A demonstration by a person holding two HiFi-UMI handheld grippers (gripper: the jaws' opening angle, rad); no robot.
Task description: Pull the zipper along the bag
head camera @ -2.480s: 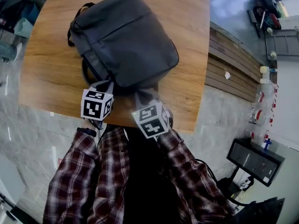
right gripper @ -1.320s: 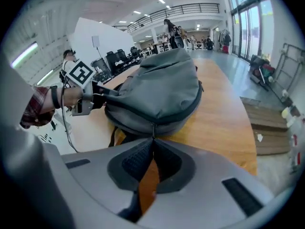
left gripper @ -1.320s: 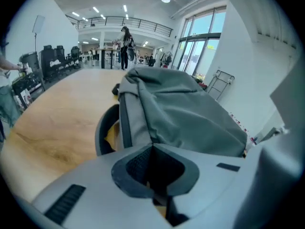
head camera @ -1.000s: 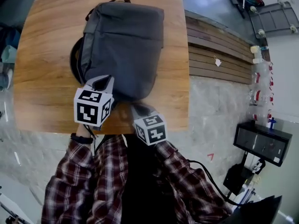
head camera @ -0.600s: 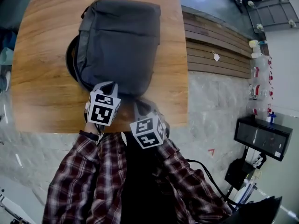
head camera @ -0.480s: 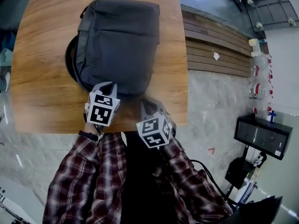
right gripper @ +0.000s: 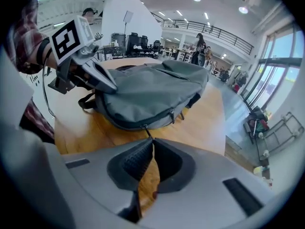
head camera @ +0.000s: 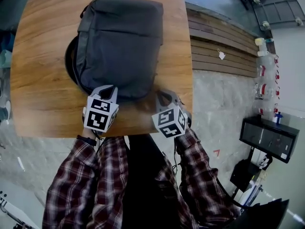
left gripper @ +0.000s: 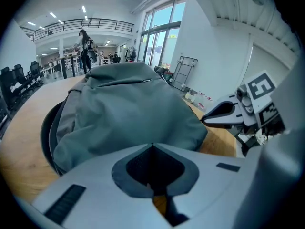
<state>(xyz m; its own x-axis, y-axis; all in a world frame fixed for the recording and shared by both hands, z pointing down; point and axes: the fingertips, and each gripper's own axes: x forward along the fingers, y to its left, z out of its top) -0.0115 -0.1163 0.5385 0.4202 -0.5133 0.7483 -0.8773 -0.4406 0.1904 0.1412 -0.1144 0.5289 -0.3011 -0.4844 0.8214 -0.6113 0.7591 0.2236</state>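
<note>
the right gripper has slid from the lower middle of the head view toward the lower right, following the near edge of the grey backpack, and its marker cube has rolled over as it went. its fingers are pressed together on the thin dark zipper pull, which runs taut from the bag's seam straight into their tips. from where i stand that looks like the pull getting under way, with the slider being drawn toward the bag's lower right corner and most of the zip left to travel.

the left gripper has settled at the bag's lower left edge, fingers together. i can't make out whether any fabric is nipped between them, but it seems to be steadying the bag.

the backpack lies flat on the wooden table, filling the upper middle of the head view.
</note>
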